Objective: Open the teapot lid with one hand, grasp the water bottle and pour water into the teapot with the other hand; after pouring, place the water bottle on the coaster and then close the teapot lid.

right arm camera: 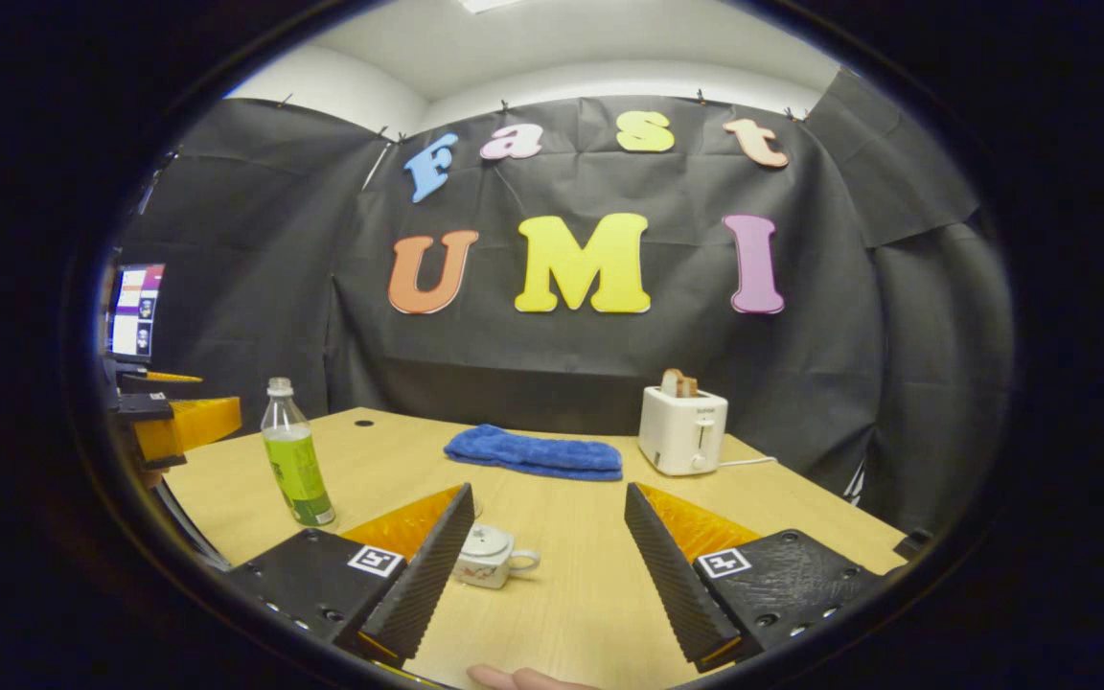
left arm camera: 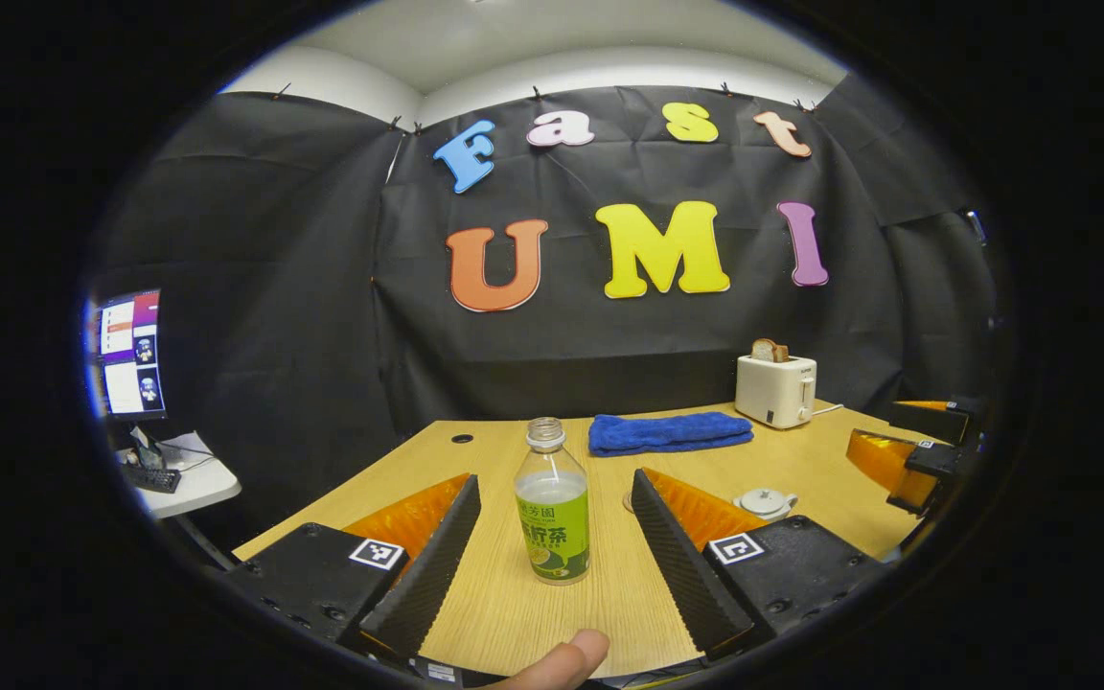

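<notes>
Standing upright on the table (left arm camera: pixel 514 623) between the wide-open, empty fingers of the left gripper (left arm camera: pixel 552 537), bottle (left arm camera: pixel 552 503) uncapped, part full, thin and slippery: best squeezed gently at mid-body; teapot (right arm camera: pixel 487 556), lid on, small and breakable, before the open, empty right gripper (right arm camera: pixel 547 565).

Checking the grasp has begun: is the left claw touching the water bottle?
Apart. The left gripper view shows the left claw open, with bare table on both sides of the water bottle.

wood table (right arm camera: pixel 801 508), bottle (left arm camera: pixel 552 513), teapot (right arm camera: pixel 487 558), towel (right arm camera: pixel 535 453), toaster (right arm camera: pixel 682 429)
</notes>
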`<control>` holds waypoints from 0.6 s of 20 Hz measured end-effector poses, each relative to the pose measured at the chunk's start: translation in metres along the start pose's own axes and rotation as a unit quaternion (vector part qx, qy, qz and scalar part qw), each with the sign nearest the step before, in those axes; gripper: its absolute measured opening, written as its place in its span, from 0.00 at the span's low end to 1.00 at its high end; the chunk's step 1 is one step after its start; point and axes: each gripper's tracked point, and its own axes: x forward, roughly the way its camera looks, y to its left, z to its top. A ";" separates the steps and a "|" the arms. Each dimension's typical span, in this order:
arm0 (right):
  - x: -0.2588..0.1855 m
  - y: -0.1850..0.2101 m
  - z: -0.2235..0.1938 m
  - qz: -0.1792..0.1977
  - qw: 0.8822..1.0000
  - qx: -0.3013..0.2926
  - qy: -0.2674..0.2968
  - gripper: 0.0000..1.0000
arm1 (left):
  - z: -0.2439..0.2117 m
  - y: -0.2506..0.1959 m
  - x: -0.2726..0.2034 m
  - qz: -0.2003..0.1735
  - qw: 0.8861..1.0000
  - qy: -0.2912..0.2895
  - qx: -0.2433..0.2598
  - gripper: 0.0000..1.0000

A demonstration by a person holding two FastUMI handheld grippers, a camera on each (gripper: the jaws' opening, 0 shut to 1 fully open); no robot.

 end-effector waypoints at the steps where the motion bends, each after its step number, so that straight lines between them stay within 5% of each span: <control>1: 0.004 0.000 -0.002 0.000 1.000 0.002 0.000 0.95 | 0.000 -0.001 0.000 0.000 1.000 -0.001 -0.002 0.99; 12: 0.080 0.036 -0.056 0.020 0.998 0.015 0.063 0.98 | -0.006 0.020 0.014 0.039 0.999 -0.002 -0.020 0.99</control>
